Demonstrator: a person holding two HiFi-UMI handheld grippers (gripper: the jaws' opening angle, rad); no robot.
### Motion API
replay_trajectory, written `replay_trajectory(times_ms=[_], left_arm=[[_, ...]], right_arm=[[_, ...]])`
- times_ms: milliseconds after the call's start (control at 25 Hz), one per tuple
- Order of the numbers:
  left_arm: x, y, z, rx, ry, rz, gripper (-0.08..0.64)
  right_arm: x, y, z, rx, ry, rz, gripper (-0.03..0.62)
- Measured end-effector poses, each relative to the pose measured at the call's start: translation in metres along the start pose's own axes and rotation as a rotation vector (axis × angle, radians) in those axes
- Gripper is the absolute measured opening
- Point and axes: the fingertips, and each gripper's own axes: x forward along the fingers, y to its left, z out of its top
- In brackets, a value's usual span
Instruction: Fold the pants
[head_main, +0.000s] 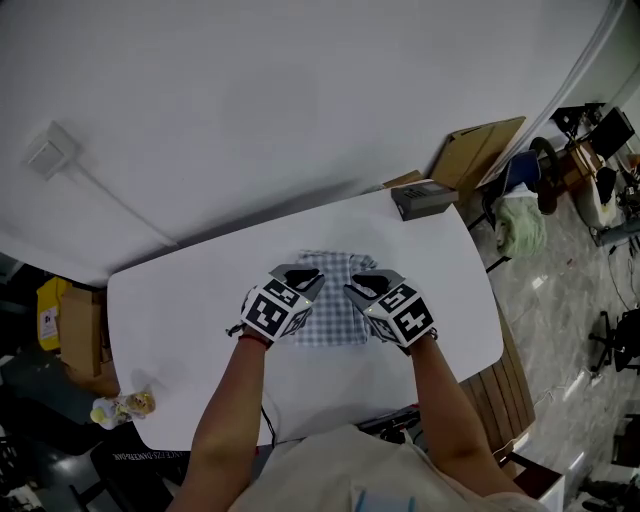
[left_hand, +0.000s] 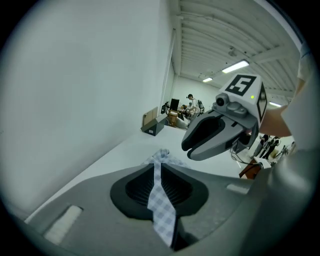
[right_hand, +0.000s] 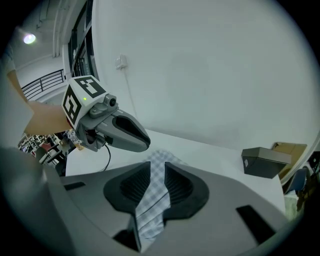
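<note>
The pants (head_main: 335, 318) are a blue-and-white checked cloth, folded small in the middle of the white table (head_main: 190, 310). My left gripper (head_main: 308, 282) sits at the cloth's left near edge and my right gripper (head_main: 358, 287) at its right near edge, both pointing steeply down, close together. In the left gripper view a strip of the checked cloth (left_hand: 161, 200) is pinched between the pads of the left gripper (left_hand: 159, 170). The right gripper view shows a wider fold of the cloth (right_hand: 152, 200) clamped in the right gripper (right_hand: 157, 175).
A dark grey box (head_main: 423, 198) rests at the table's far right corner, with cardboard (head_main: 480, 150) leaning behind it. A black cable (head_main: 268, 425) hangs at the near edge. Cardboard boxes (head_main: 78, 335) and a yellow item sit on the floor left; a wooden bench (head_main: 495, 395) stands right.
</note>
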Motion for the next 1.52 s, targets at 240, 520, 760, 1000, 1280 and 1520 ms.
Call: replay_trajectory(times_ms=[240,520,760,1000,1280,1520], left_arm=[[-0.016,-0.021,-0.002,-0.031,-0.087,0.032,0.041],[-0.035,-0.055,-0.014,-0.066,-0.159,0.06,0.037],[-0.055,-0.08,-0.012,-0.086,-0.228,0.067,0.028],[-0.075,-0.104,-0.018,-0.092,-0.282,0.073,0.02],[-0.08,-0.12,-0.027,-0.113,-0.285,0.065,0.02],[-0.084,-0.123,-0.023,-0.118,-0.304,0.067,0.02]], right_arm=[[-0.017,0.018,-0.004,0.029,-0.077,-0.015,0.052],[-0.042,0.042,-0.018,0.067,-0.146,-0.012,0.037],[-0.058,0.065,-0.03,0.106,-0.178,0.018,0.031],[-0.078,0.078,-0.039,0.113,-0.198,0.026,0.028],[-0.09,0.088,-0.05,0.135,-0.202,0.018,0.017],[-0.093,0.094,-0.049,0.132,-0.201,0.021,0.015]])
